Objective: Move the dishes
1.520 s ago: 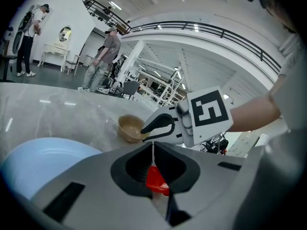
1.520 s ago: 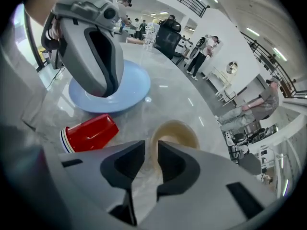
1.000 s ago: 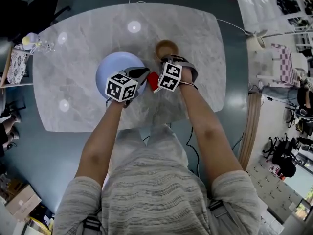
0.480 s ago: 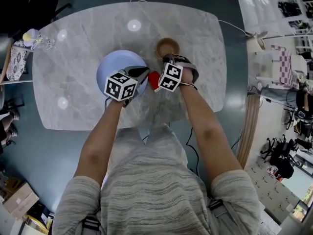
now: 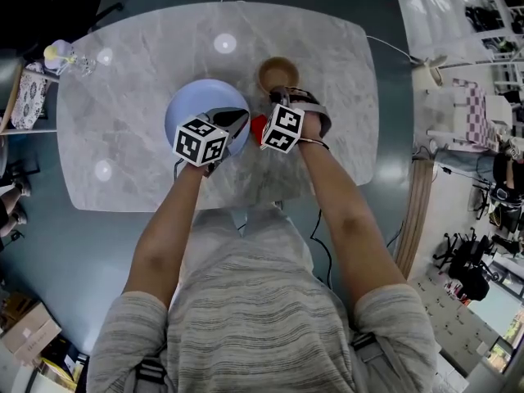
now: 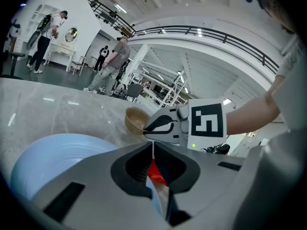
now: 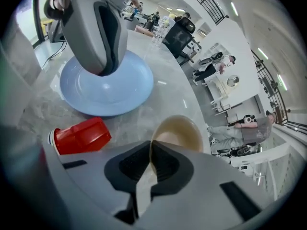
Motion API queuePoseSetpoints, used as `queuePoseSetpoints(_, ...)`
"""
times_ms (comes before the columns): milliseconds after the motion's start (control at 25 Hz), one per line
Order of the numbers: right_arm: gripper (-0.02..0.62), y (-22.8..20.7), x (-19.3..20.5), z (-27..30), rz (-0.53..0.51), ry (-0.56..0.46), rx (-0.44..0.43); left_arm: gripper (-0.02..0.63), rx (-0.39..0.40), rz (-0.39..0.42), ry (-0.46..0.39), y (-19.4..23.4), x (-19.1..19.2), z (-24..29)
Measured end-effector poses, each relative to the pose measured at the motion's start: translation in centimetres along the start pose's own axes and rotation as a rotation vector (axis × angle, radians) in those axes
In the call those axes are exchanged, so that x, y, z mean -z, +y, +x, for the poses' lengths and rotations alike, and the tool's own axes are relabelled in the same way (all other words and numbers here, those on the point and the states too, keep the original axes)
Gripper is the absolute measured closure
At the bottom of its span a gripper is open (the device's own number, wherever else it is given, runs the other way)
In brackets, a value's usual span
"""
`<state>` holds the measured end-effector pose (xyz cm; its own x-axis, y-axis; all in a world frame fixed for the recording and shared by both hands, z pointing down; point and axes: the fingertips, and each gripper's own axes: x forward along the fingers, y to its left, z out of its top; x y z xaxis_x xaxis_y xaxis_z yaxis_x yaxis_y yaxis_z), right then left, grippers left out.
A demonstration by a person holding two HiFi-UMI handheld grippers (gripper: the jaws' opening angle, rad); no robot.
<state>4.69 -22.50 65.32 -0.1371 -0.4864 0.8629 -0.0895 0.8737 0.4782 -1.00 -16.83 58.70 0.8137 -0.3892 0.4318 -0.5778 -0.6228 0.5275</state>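
My right gripper [image 7: 150, 146] has just closed on the near rim of the brown bowl [image 7: 180, 128]; my left gripper [image 6: 153, 146] pinches the blue plate [image 6: 53, 157] at its right edge.

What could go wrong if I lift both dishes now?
The right gripper has just been closing its jaws on only the rim of the brown bowl, which could tilt or slip when lifted. The red cup lies on its side between the grippers and might get knocked. The left gripper pinches just the edge of the blue plate, which may droop.
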Motion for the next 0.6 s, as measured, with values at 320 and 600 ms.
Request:
queuePoseSetpoints(320, 0.569, 2.0, -3.9, -2.8, -0.082, -0.072, -0.020, 0.577, -0.044, -0.016, -0.024, -0.4, 0.8, -2.8)
queuePoseSetpoints(600, 0.569, 5.0, -8.5, -4.1, -0.179, -0.141, -0.058, 0.577, -0.082, -0.037, -0.035, -0.3, 2.6, -6.0)
